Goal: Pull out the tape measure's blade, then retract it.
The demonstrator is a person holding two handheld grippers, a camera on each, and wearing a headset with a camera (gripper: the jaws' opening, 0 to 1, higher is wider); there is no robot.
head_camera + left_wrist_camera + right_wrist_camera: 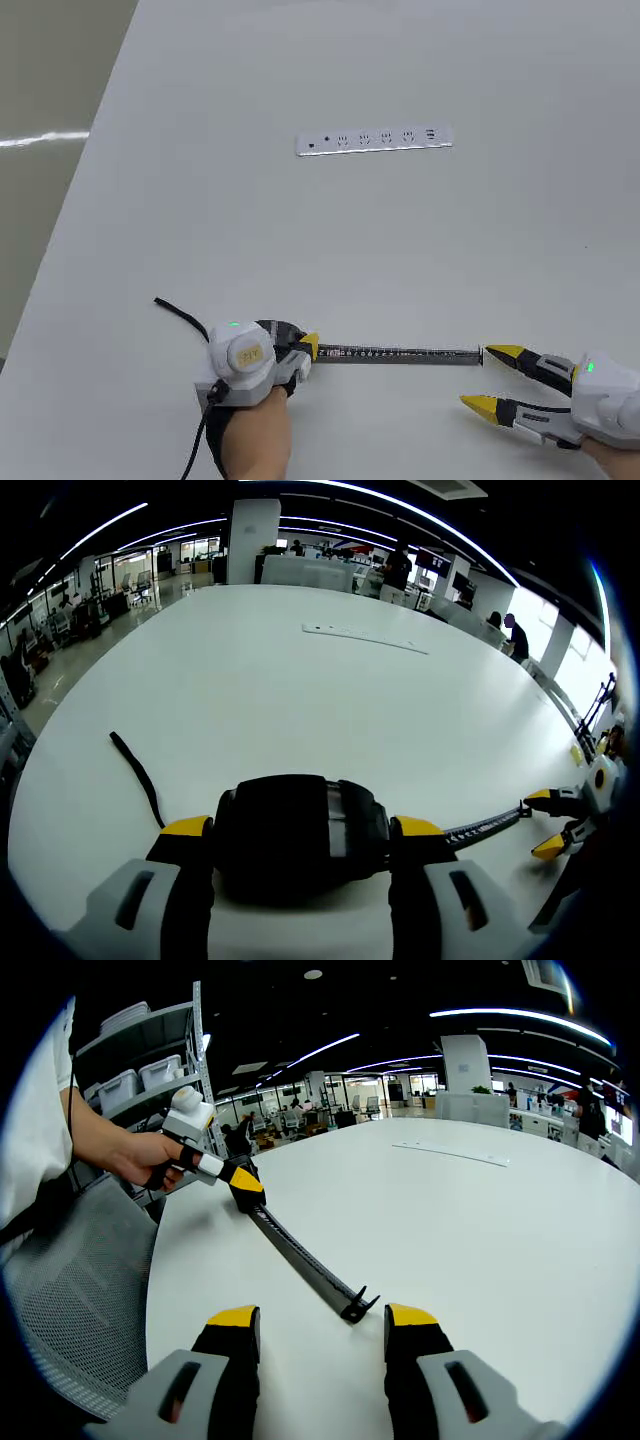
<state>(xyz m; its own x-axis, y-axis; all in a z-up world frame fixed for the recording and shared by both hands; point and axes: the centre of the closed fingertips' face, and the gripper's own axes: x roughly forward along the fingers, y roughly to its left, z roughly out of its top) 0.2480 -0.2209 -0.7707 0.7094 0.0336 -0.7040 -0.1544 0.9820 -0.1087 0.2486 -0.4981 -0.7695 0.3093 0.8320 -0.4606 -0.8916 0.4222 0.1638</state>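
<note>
A black tape measure (300, 845) sits on the white table, and my left gripper (302, 827) is shut on its case. In the head view the left gripper (300, 352) is at the bottom left. The blade (400, 353) lies pulled out flat to the right. Its end hook (355, 1305) rests on the table just ahead of my right gripper (322, 1316), which is open, its yellow tips either side of the hook. In the head view the right gripper (490, 378) is at the bottom right, its upper fingertip (503, 352) close to the blade's end.
A white power strip (374, 140) lies farther back on the table (300, 230). A black strap (180, 315) trails left of the tape case. The table's left edge runs diagonally at the far left. A grey mesh chair (70, 1290) stands beside the table.
</note>
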